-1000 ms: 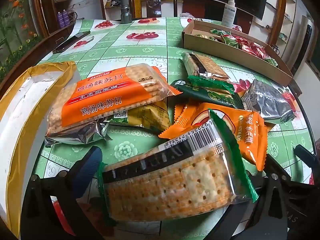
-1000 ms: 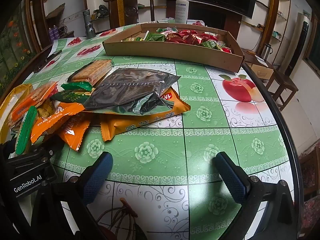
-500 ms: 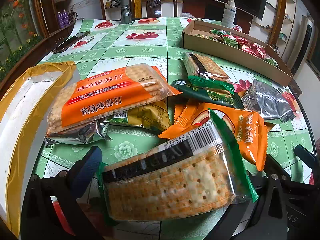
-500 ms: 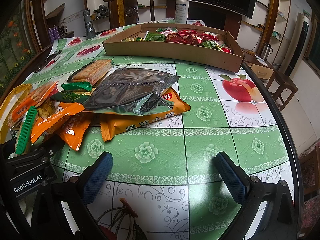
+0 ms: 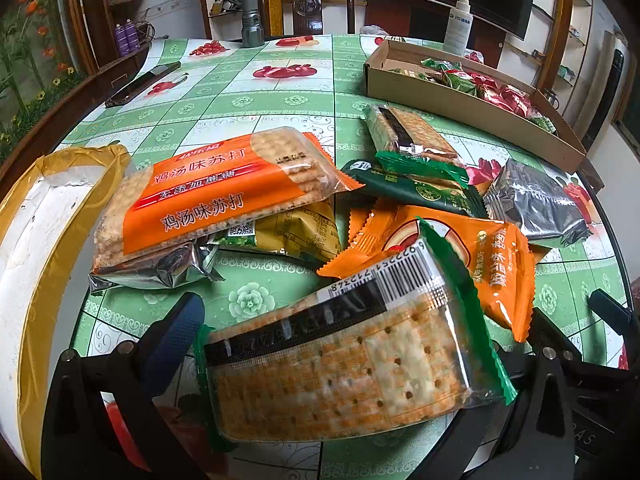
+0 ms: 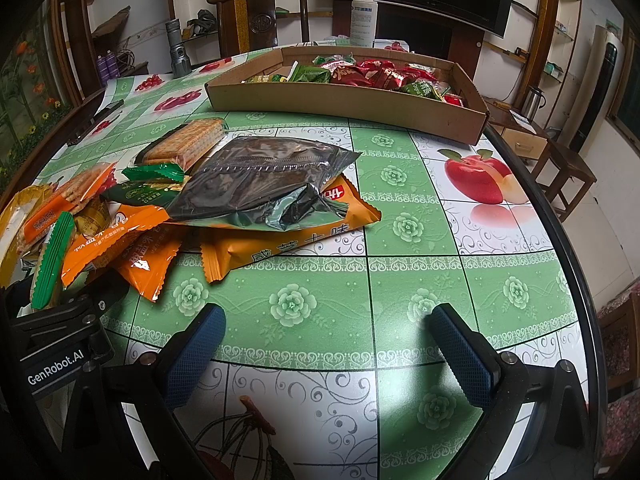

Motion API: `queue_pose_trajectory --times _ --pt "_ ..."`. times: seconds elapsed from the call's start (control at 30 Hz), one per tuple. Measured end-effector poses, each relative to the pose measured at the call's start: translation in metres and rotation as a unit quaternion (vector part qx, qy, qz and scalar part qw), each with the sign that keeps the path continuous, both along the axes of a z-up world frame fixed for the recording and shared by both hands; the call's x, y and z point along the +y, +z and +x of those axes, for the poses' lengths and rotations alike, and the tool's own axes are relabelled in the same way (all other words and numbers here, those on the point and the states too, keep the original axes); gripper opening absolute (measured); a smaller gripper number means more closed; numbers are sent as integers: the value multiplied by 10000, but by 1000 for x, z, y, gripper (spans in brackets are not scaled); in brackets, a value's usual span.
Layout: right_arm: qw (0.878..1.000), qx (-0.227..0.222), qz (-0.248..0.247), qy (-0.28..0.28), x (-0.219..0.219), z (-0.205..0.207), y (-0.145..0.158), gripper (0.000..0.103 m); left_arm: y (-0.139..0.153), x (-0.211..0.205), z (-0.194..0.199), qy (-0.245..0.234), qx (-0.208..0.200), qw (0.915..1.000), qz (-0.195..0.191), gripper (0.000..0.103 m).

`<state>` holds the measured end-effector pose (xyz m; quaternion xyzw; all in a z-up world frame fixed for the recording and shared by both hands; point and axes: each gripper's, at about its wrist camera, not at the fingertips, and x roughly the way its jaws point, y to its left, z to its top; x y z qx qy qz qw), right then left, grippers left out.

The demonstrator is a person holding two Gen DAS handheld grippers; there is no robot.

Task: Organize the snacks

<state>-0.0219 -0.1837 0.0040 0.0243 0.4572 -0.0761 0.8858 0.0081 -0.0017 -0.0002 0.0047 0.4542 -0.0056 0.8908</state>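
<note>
My left gripper (image 5: 340, 360) is shut on a clear green-edged cracker pack (image 5: 340, 364), held just above the table; its green edge shows in the right wrist view (image 6: 52, 260). Ahead lies a pile of snacks: an orange cracker pack (image 5: 216, 196), a yellow packet (image 5: 292, 232), orange packets (image 5: 492, 256), a dark green packet (image 5: 416, 192), a dark foil bag (image 5: 536, 204) (image 6: 260, 180) and another cracker pack (image 5: 408, 132). A cardboard tray (image 5: 472, 112) (image 6: 344, 104) holding small snacks stands behind. My right gripper (image 6: 324, 344) is open and empty over bare tablecloth.
A white and yellow bag (image 5: 36, 248) lies at the left. A phone (image 5: 140, 84), a grey flashlight (image 5: 252, 28) and a spray bottle (image 6: 362, 16) stand at the far side. The round table's edge (image 6: 560, 232) curves on the right, with a wooden stool (image 6: 560, 164) beyond.
</note>
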Motion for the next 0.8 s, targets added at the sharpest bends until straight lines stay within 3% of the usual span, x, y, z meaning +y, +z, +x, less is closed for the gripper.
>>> queue_pose_trajectory --times 0.63,0.8 --pt "10000 0 0 0 0 0 0 103 0 0 0 1 -1 10000 0 103" --pt "10000 -6 18 -57 0 1 0 103 0 -3 5 217 -4 9998 -9 103"
